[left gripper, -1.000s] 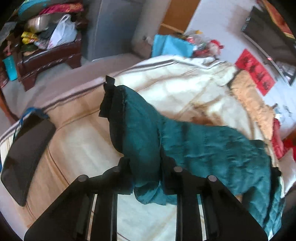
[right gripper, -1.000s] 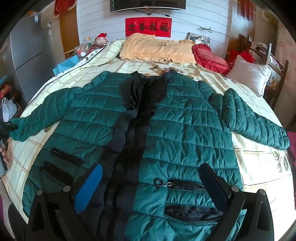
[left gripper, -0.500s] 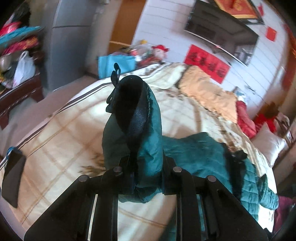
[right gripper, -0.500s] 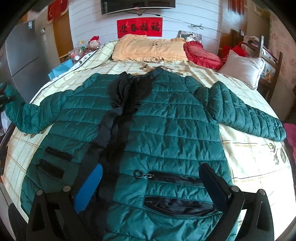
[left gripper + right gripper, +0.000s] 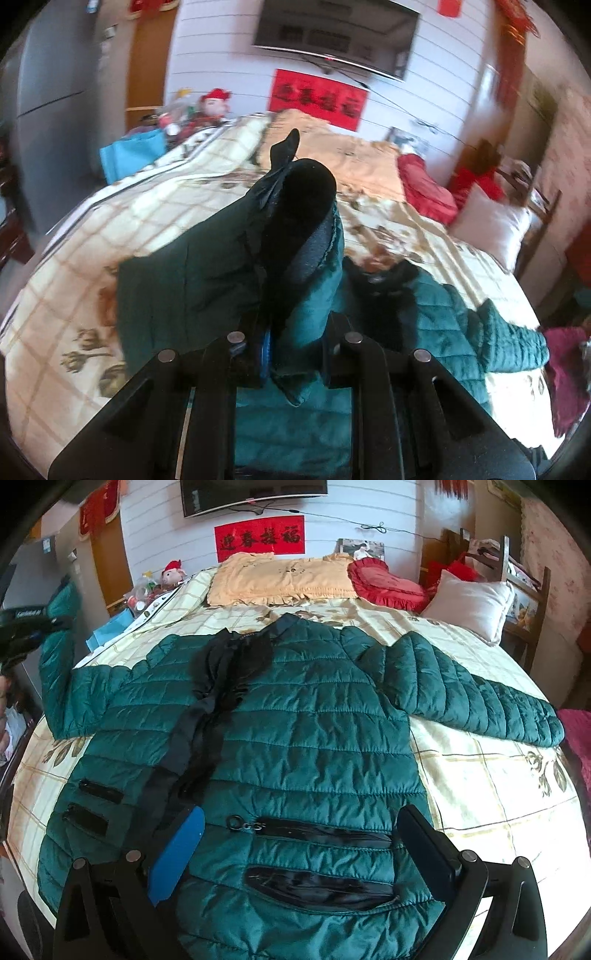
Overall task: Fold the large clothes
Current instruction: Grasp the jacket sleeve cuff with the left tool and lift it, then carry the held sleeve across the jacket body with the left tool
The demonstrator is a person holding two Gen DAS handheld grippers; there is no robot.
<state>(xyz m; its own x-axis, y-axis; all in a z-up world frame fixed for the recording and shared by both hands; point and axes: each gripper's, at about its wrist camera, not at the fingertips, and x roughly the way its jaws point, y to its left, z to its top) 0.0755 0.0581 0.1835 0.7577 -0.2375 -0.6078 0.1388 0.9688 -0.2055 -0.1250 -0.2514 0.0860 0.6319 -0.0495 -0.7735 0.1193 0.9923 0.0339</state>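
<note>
Jacket lies front-up along the bed, collar toward the orange pillow, hem nearest the right gripper, whose fingers are spread wide above the hem. The left gripper pinches one sleeve near its cuff, lifted off the bed, cuff opening pointing toward the pillow. The other sleeve lies flat, angled away from the pillow.
</note>
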